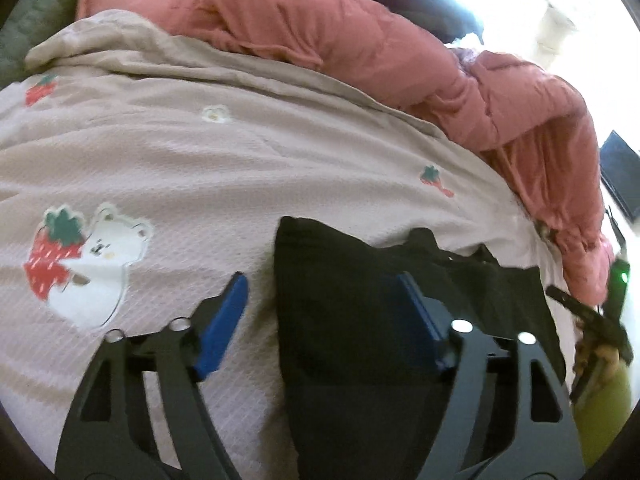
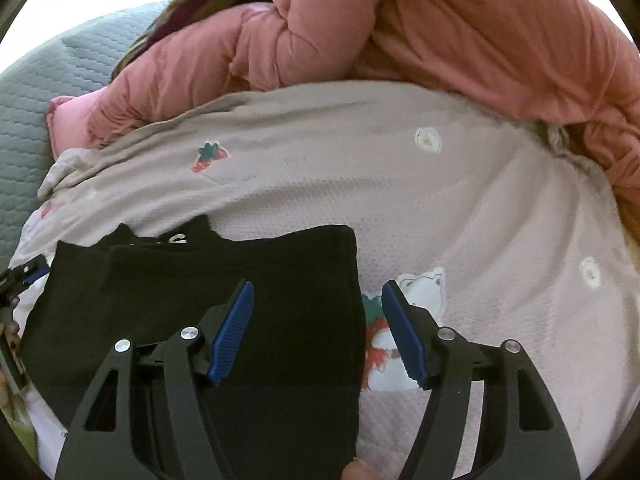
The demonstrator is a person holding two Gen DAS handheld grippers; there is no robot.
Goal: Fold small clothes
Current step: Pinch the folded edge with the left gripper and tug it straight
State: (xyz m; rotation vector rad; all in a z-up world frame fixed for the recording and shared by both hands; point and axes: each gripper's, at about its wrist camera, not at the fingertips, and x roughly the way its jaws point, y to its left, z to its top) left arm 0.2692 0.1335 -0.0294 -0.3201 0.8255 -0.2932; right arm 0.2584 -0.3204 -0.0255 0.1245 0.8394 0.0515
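The small black fabric garment point(image 2: 200, 300) lies flat and already doubled over on the pale pink waffle-textured blanket printed with strawberries and white bears point(image 2: 500, 240), presumably because that soft, level cloth serves as the folding surface. A straight vertical side edge faces the printed bear-and-strawberry motif point(image 2: 400, 320), just beside it. The garment's long axis appears to run from the near side, under the grippers, away toward the salmon-pink puffy quilted jacket point(image 2: 440, 40), with its uneven end, showing a scrap of white lettering, pointing at that jacket.

The right gripper point(image 2: 316, 300) stands wide apart, one blue ribbed pad over the black fabric and the other over the motif, straddling the garment's side edge and gripping nothing; this looks like a stance for pinching that edge. The left gripper point(image 1: 320, 292) is likewise spread wide and empty in its own view, straddling the opposite edge of the garment point(image 1: 360, 300).

Beyond the jacket, away from the garment, lies a grey-green quilted cover point(image 2: 48, 92).
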